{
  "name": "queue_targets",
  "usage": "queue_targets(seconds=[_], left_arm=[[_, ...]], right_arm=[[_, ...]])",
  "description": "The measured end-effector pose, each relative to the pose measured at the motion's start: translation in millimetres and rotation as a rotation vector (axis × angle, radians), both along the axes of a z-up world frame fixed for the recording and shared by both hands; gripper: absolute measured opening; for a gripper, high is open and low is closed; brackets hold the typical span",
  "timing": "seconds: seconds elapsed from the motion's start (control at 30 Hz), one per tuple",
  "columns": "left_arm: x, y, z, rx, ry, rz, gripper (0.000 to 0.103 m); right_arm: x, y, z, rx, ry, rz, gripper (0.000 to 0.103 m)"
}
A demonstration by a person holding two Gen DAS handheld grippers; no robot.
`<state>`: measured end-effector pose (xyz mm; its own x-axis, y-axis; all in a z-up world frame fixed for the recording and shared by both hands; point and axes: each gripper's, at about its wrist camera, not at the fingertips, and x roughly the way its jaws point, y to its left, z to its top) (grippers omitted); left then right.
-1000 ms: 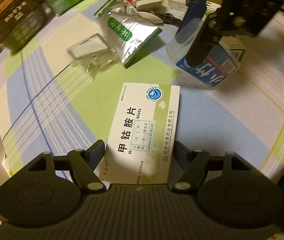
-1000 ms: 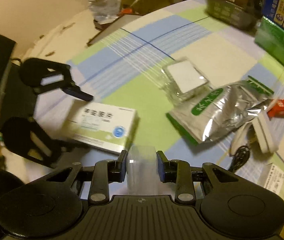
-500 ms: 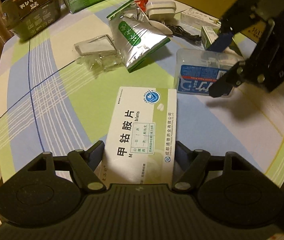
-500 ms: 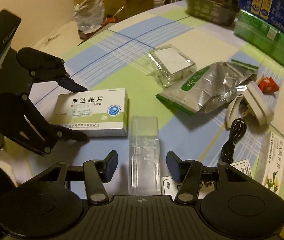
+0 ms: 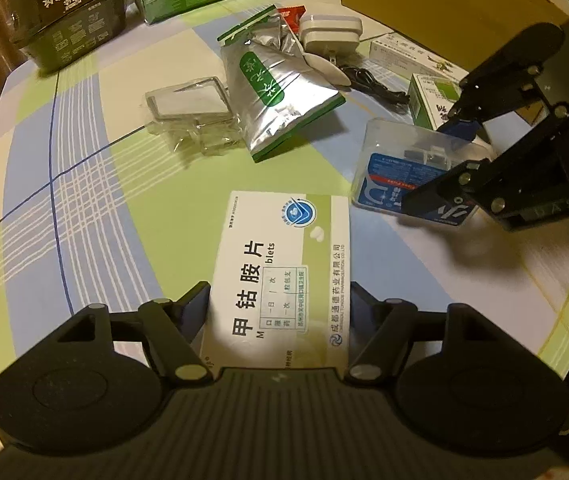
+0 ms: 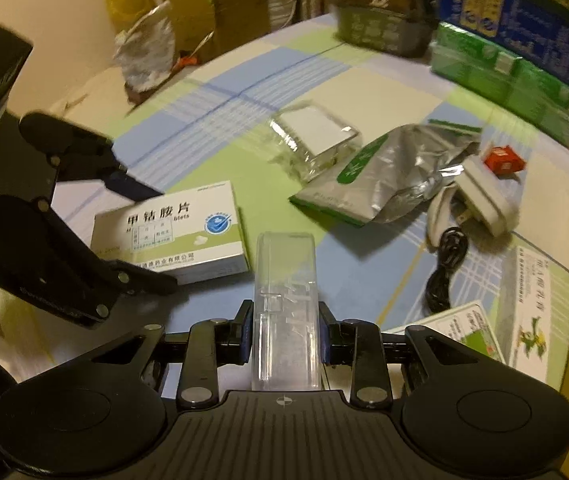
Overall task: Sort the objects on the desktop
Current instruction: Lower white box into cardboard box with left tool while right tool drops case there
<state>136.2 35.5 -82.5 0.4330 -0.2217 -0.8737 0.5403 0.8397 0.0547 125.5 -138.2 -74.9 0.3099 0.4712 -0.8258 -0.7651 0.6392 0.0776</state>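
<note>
My left gripper (image 5: 280,300) stands around the near end of a white-and-green medicine box (image 5: 284,272) that lies flat on the checked tablecloth; its fingers sit at the box's sides. The box also shows in the right wrist view (image 6: 172,232). My right gripper (image 6: 284,320) is shut on a clear plastic case (image 6: 286,296) with a blue label, seen from the left wrist view (image 5: 404,172) low over the cloth. A silver-and-green foil pouch (image 5: 272,92) and a clear wrapped packet (image 5: 188,112) lie further back.
A white charger (image 5: 330,32) with a black cable (image 5: 372,84), a small red packet (image 6: 502,160) and small medicine boxes (image 6: 524,304) lie at the right. Green and blue cartons (image 6: 516,48) and a dark box (image 5: 68,16) line the far edge. A yellow box (image 5: 436,4) stands at the back right.
My right gripper opened with the clear case lying on the cloth, then closed on it again. My left gripper has stayed at the medicine box.
</note>
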Motion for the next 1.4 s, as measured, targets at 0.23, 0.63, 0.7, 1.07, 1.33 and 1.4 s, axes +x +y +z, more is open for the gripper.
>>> queue_targets(seconds=[0.23, 0.63, 0.7, 1.07, 1.33, 1.4], left_arm=[[-6.8, 1.1, 22.2, -0.029, -0.026, 0.09, 0.068], [-34.3, -47.1, 89.2, -0.048, -0.103, 0.153, 0.068], [-38.5, -63.1, 100.7, -0.065, -0.117, 0.148, 0.068], [-43.6, -180.7, 145.3, -0.144, -0.17, 0.028, 0.068], [-35.0, -268.8, 160.8, -0.197, -0.195, -0.036, 0.068], [-28.9, -282.5, 162.7, -0.207, -0.199, -0.038, 0.068]], right_arm=[[-15.3, -20.8, 31.6, 0.054, -0.029, -0.072, 0.028], [-41.0, -103.7, 117.0, 0.131, -0.141, -0.224, 0.028], [-41.6, -122.4, 130.6, 0.129, -0.159, -0.254, 0.028], [-26.2, -242.8, 176.9, 0.13, -0.242, -0.468, 0.028], [-12.8, -304.3, 178.9, 0.135, -0.247, -0.565, 0.028], [-6.9, -313.6, 174.5, 0.134, -0.238, -0.58, 0.028]])
